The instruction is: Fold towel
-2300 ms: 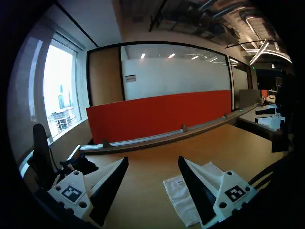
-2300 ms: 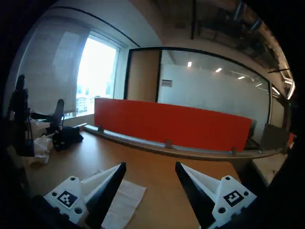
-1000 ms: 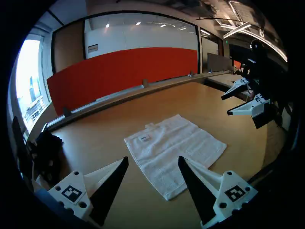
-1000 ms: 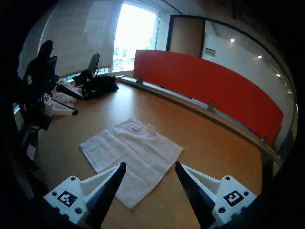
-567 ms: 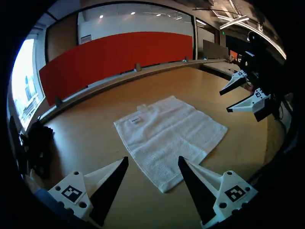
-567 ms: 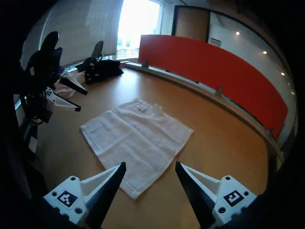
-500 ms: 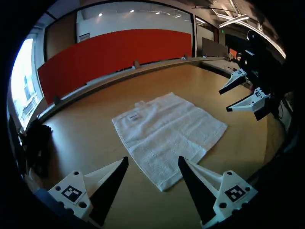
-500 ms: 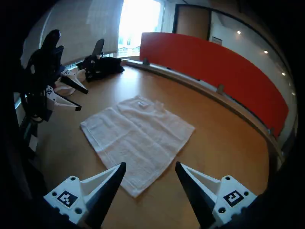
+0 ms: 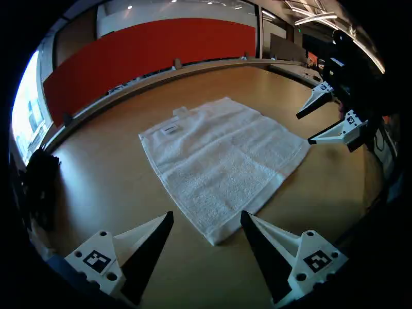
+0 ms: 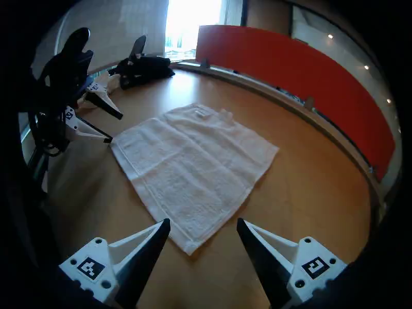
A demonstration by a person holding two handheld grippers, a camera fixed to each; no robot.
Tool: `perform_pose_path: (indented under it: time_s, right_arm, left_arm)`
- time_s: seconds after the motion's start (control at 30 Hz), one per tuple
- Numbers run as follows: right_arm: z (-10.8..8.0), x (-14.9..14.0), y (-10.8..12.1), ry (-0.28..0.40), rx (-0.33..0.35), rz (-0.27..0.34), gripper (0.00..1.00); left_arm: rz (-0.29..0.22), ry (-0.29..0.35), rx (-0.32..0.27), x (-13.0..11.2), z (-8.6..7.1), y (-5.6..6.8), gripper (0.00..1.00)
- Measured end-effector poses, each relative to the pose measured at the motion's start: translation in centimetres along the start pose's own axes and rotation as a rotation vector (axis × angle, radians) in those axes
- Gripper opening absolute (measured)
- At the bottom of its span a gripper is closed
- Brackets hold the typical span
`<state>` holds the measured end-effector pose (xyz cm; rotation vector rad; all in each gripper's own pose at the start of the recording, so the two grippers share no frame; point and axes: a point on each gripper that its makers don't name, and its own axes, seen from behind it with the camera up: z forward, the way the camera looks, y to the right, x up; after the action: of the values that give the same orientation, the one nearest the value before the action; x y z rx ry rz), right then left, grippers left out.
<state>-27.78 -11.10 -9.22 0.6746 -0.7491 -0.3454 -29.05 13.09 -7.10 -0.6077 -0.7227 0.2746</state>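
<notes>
Your left claw and right claw gape wide, holding nothing, over near corners of the flat towel, bare desk all around.

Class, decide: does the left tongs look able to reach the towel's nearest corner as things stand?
Probably yes. The left tongs are open, and the near corner of the towel lies flat on the table just ahead of their fingers, with nothing in the way.
</notes>
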Motion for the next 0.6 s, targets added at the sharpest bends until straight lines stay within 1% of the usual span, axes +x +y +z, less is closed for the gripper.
perform_pose_path:
  time_s: [0.27,0.6]
  right_arm:
    - [0.7,-1.2,-0.6,-0.034,0.019,0.002,1.00]
    - [1.0,-2.1,-0.9,-0.067,0.050,-0.003,1.00]
  left_arm:
    - [0.004,-0.053,-0.018,-1.6,1.1,0.6,0.97]
    - [0.013,-0.095,-0.056,-2.3,1.7,1.4,0.97]
